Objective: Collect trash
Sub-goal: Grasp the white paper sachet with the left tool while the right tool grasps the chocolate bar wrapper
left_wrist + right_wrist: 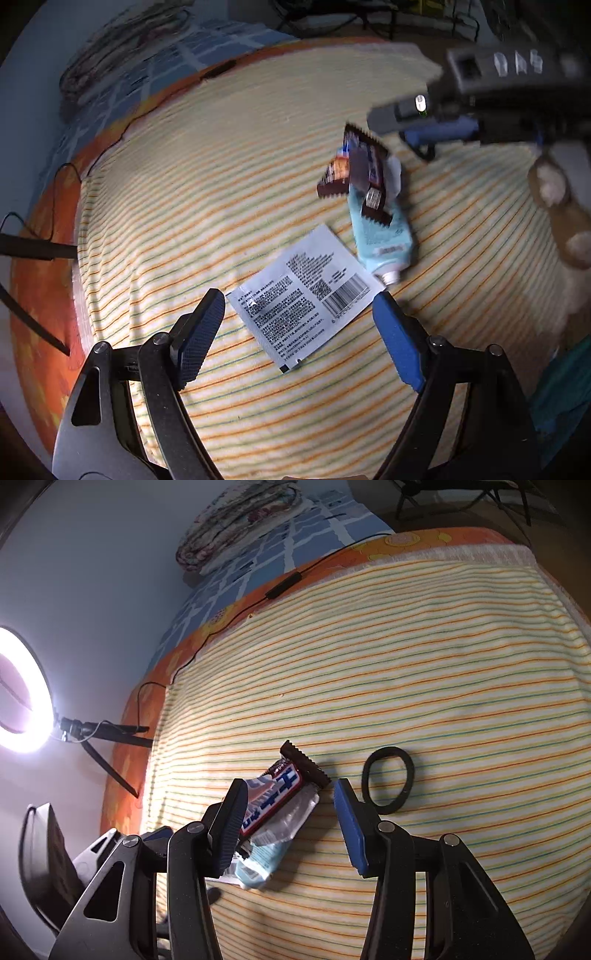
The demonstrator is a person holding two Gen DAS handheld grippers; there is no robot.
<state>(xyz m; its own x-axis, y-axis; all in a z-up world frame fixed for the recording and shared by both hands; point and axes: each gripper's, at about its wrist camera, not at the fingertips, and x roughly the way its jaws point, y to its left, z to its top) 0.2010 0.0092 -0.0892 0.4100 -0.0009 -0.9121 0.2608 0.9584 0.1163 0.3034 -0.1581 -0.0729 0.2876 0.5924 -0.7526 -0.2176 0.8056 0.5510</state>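
On the striped bed cover, left gripper fingers gape empty around one white sachet, likely lined up to pinch it. At two o'clock lie one candy wrapper (atop one blue tube); the right gripper, also wide and empty, straddles them, one hair tie beside.

I see a cream blanket ruled with thin orange, green and teal stripes, over an orange sheet and a blue cover with a white grid. The candy wrapper is dark brown with a red-edged white panel and blue lettering, lying on a pale blue tube. The sachet is white with black print and a barcode, the loop black, my finger pads blue.
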